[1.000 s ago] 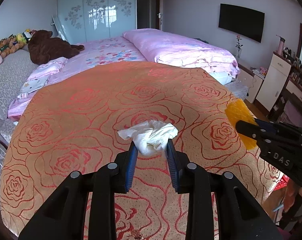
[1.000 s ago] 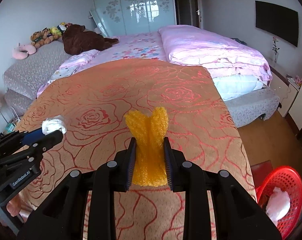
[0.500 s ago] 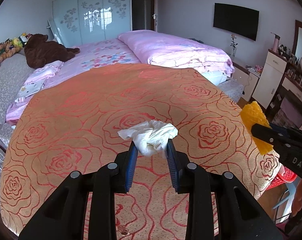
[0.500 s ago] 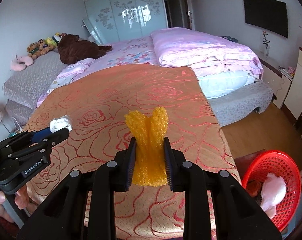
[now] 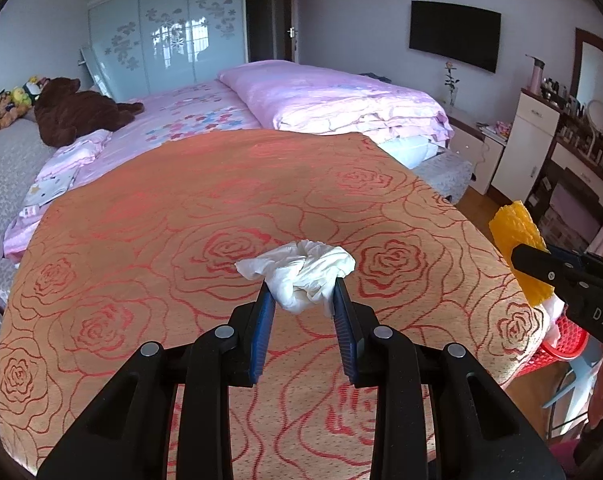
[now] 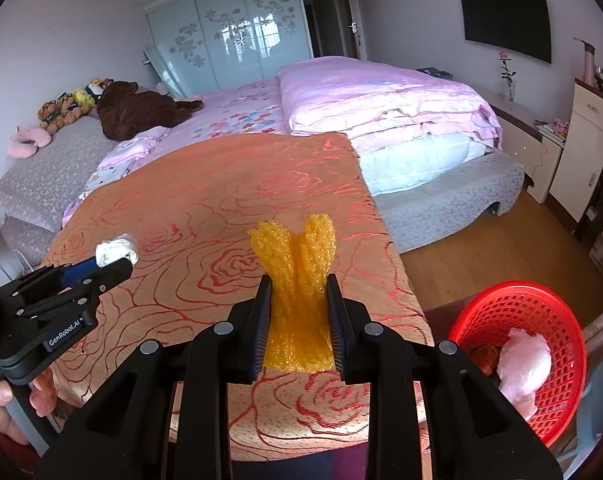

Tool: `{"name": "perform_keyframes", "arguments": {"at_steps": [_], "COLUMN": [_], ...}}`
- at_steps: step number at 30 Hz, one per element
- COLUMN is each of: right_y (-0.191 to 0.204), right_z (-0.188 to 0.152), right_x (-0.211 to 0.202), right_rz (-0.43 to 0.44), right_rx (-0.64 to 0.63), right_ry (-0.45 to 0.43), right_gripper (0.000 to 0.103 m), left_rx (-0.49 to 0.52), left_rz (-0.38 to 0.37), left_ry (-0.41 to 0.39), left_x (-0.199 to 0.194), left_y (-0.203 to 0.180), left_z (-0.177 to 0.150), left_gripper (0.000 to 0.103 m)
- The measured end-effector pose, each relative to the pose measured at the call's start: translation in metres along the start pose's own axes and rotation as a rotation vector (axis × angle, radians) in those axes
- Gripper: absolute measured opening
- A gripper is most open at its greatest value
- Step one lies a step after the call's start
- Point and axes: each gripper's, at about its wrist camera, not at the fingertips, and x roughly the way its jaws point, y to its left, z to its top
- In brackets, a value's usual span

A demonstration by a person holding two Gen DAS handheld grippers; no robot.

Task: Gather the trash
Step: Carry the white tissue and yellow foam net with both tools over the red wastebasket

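My left gripper [image 5: 300,290] is shut on a crumpled white tissue [image 5: 301,270] and holds it above the orange rose-patterned cloth [image 5: 181,216]. It also shows at the left of the right wrist view [image 6: 115,258]. My right gripper [image 6: 297,284] is shut on a piece of yellow foam wrap [image 6: 297,276], held near the cloth's right edge; the wrap also shows in the left wrist view [image 5: 519,252]. A red mesh basket [image 6: 541,308] stands on the floor at the lower right, with pink-white trash [image 6: 523,364] inside.
Beyond the cloth lies a bed with a pink duvet [image 6: 381,96] and a brown plush bear [image 6: 141,110]. White cabinets [image 6: 581,152] and a dresser [image 5: 577,168] stand along the right wall. Wooden floor [image 6: 513,244] lies between bed and basket.
Both grippers have moved to the right with their loads. The red basket has come further into the right wrist view, and the yellow wrap now sits past the cloth's right edge.
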Motion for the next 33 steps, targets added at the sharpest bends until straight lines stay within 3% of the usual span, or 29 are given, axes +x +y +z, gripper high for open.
{"name": "perform_keyframes", "arguments": {"at_steps": [17,33], "right_y": [-0.029,-0.071], "right_z": [-0.003,-0.013], "right_x": [-0.027,-0.051], "right_rz": [-0.061,-0.15], "right_rx": [0.037,0.105], "right_ry": [-0.031,-0.049], "right_gripper": [0.026,0.026], "left_rx": [0.067,0.153], "left_rz": [-0.058,-0.137], "left_ry": [0.0,-0.014], "left_x": [0.0,0.0], "left_y": [-0.037,-0.097], "left_z": [0.007,0.018], "left_gripper": [0.028,0.028]}}
